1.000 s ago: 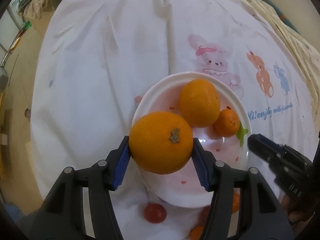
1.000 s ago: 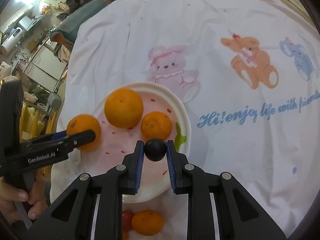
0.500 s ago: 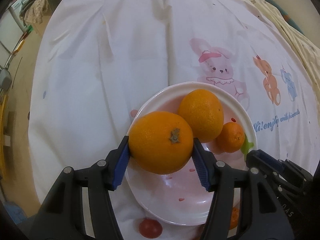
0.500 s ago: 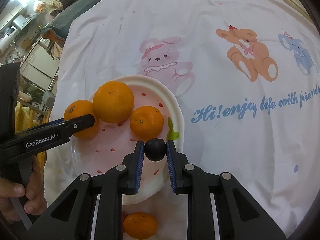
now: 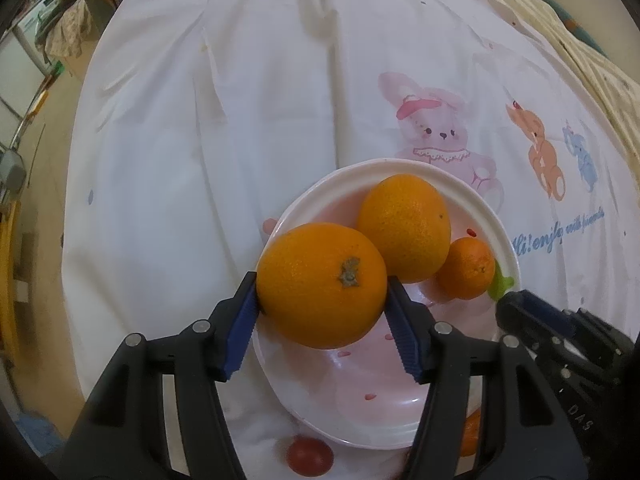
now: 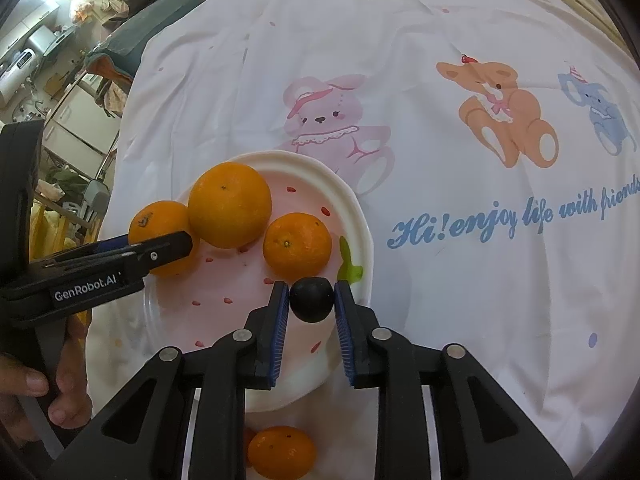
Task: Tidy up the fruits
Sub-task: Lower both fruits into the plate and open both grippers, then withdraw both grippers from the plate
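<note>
My left gripper (image 5: 320,280) grips a large orange (image 5: 322,284) over the near left part of a white and pink plate (image 5: 400,164). Its jaws are opening, though the pads still touch the peel. On the plate lie another large orange (image 5: 404,228) and a small mandarin (image 5: 466,268). My right gripper (image 6: 311,286) has a small dark round fruit (image 6: 311,299) between its blue pads, low over the plate's (image 6: 280,156) right rim. These jaws are opening too. In the right wrist view the left gripper (image 6: 160,246) and its orange (image 6: 158,220) sit beside the plate's large orange (image 6: 230,204) and mandarin (image 6: 298,244).
A cherry tomato (image 5: 310,456) and a loose mandarin (image 6: 280,456) lie on the white cartoon-print cloth (image 6: 440,200) just in front of the plate. A person's hand (image 6: 24,384) holds the left gripper's handle. The table's left edge drops off to the floor (image 5: 40,160).
The left gripper has edged its orange a little farther in, up against the plate's large orange. The right gripper and its dark fruit have stayed in place.
</note>
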Motion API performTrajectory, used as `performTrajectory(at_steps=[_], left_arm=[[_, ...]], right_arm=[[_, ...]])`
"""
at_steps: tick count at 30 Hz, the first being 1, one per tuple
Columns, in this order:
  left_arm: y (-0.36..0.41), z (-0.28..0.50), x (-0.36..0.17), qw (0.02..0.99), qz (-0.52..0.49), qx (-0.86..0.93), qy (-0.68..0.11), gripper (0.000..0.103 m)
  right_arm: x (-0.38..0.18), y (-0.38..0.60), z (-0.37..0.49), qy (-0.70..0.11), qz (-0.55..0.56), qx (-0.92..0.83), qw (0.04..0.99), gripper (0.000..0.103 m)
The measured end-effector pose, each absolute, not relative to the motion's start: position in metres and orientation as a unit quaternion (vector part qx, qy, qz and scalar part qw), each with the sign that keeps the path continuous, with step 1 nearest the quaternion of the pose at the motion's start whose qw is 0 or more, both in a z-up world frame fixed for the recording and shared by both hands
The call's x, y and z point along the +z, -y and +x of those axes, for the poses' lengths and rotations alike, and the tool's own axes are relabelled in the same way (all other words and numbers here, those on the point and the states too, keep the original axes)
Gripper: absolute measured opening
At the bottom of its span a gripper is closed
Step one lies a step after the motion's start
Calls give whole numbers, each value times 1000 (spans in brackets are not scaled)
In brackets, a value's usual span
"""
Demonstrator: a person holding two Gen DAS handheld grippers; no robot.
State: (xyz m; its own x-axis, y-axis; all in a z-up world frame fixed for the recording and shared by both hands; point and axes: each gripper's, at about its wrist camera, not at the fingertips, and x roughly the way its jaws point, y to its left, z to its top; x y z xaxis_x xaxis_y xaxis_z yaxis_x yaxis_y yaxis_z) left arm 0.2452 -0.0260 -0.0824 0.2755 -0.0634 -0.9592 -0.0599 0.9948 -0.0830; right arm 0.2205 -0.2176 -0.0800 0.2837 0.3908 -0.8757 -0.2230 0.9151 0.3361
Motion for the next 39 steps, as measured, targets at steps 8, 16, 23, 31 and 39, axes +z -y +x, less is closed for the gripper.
performTrajectory(at_steps=[8, 16, 23, 31, 39], left_arm=[[28, 242, -73, 811, -44, -1, -583, 85], [15, 243, -58, 820, -71, -5, -568, 85], [9, 232, -44, 831, -80, -5, -551, 85], [6, 210, -19, 846, -73, -8, -528, 85], [3, 175, -4, 856, -68, -12, -512, 85]], right_arm=[[-73, 222, 221, -558, 90, 194, 802, 27], [-59, 231, 219, -538, 115, 190, 813, 70], [-51, 237, 215, -533, 129, 186, 815, 76], [-24, 247, 191, -506, 130, 188, 832, 85], [-7, 254, 164, -483, 127, 186, 846, 85]])
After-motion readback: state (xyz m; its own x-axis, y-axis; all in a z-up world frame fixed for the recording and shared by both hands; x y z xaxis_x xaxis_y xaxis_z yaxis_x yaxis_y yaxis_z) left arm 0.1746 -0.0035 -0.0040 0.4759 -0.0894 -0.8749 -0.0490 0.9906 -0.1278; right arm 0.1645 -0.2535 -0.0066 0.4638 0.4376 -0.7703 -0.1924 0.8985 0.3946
